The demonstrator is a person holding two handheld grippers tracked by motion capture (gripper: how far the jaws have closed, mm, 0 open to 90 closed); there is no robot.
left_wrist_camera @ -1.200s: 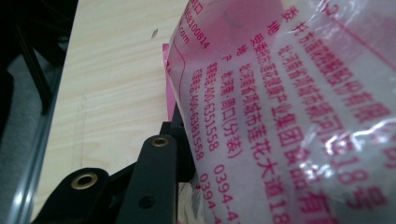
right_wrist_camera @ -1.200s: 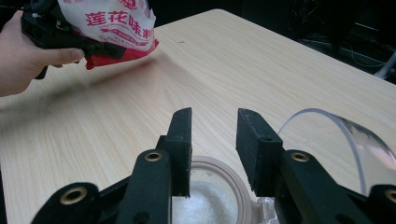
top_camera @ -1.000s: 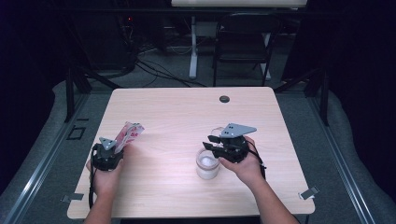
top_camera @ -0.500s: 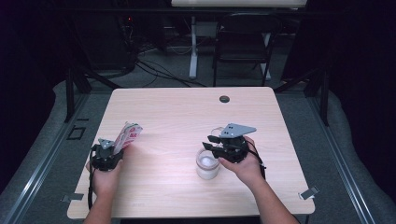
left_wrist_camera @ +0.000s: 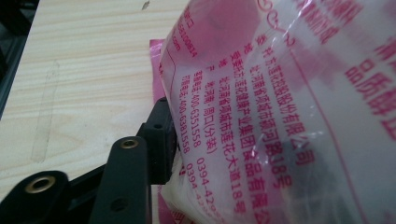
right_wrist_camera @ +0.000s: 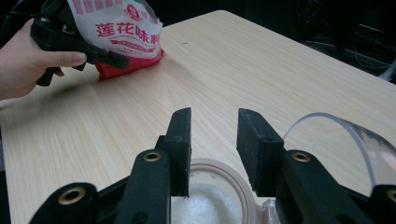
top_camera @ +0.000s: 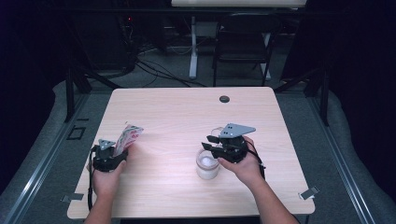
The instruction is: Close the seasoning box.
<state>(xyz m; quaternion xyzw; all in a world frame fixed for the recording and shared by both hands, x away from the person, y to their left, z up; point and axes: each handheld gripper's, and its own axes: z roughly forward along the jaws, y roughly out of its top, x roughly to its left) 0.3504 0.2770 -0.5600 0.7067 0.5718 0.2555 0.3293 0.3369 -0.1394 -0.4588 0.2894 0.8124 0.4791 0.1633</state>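
Currently, at the left of the wooden worktop point(top_camera: 187, 116), the left gripper point(top_camera: 112, 156) sits low near the front edge in the person's left hand point(top_camera: 106, 179). A pink-and-white printed pouch point(top_camera: 128, 137) stands up between its jaws, its base on the worktop. The jaws have just been opening; in the left gripper view one black jaw lies against the clear, red-lettered film of the pouch point(left_wrist_camera: 280, 112), while the other jaw is hidden behind the pouch, so I cannot tell whether the pads still press on it. The right gripper view shows the same pouch point(right_wrist_camera: 123, 32) upright with its red lower seam touching the wood, and the left hand point(right_wrist_camera: 28, 60) around the gripper body.

Centre: bare wood between the two hands; the pouch and the jar are well apart. A small dark round fitting point(top_camera: 224, 99) sits near the far edge.

Right of centre, a jar point(top_camera: 207, 164) with a pale rim holds white granules. The right gripper point(top_camera: 215, 145), held in the right hand point(top_camera: 245, 163), hovers just over the jar's far side. Its jaws stand part-way apart with nothing between them point(right_wrist_camera: 212, 140), the tips directly above the jar's open mouth point(right_wrist_camera: 210, 200). A clear curved lid point(right_wrist_camera: 345, 140) rises beside the right jaw.
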